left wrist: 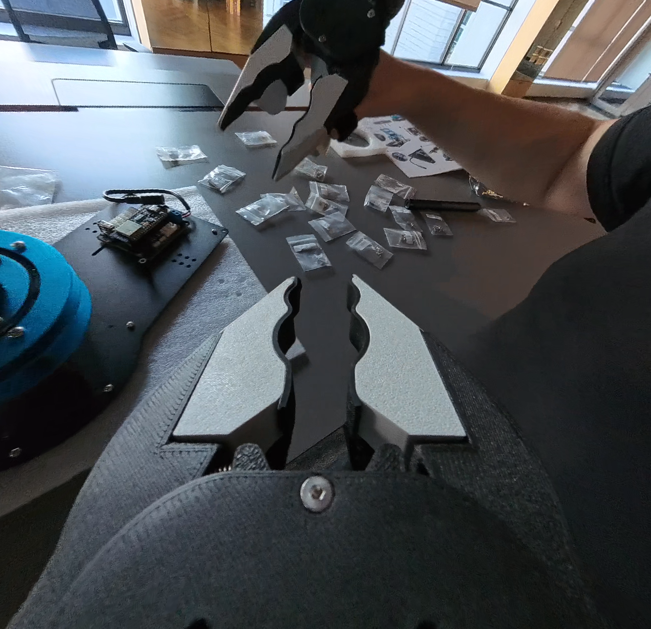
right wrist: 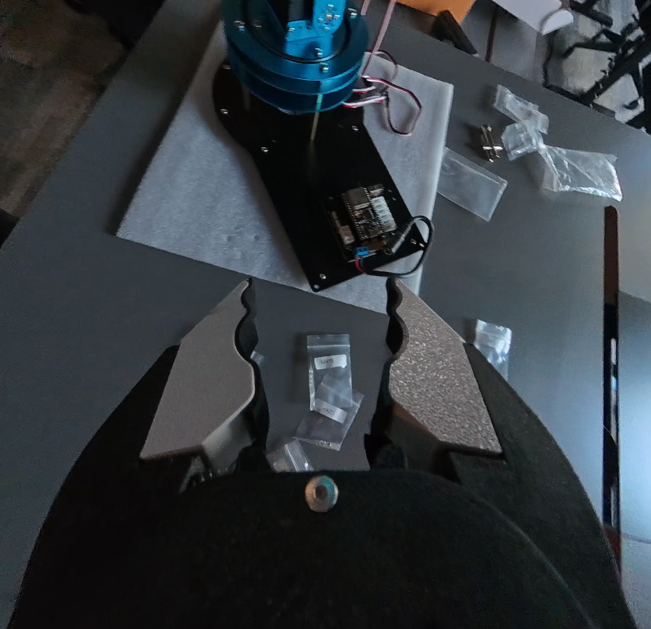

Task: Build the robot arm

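My left gripper (left wrist: pixel 324 281) is open and empty, above the dark table (left wrist: pixel 458 277) near several small clear bags of hardware (left wrist: pixel 309 252). My right gripper (left wrist: pixel 249 152) shows farther off in the left wrist view, open and empty, raised above the bags. In the right wrist view my right gripper (right wrist: pixel 320 284) is open, with two small labelled bags (right wrist: pixel 329 369) lying on the table below the gap between its fingers. Ahead lies a black base plate (right wrist: pixel 299 161) with a circuit board (right wrist: pixel 363 221) and a blue round turntable (right wrist: pixel 296 73).
The plate lies on a white foam sheet (right wrist: pixel 183 196). It also shows at the left in the left wrist view (left wrist: pixel 116 295). A black cylinder (left wrist: pixel 442 204), a printed sheet (left wrist: pixel 419 154) and a white part (left wrist: pixel 359 147) lie at the back right. Empty bags (right wrist: pixel 577 171) and metal standoffs (right wrist: pixel 488 141) lie right of the foam. From either gripper's tips it is about 20 cm to the black base plate (right wrist: pixel 299 161). Seen from the left wrist view (left wrist: pixel 114 298) as well.
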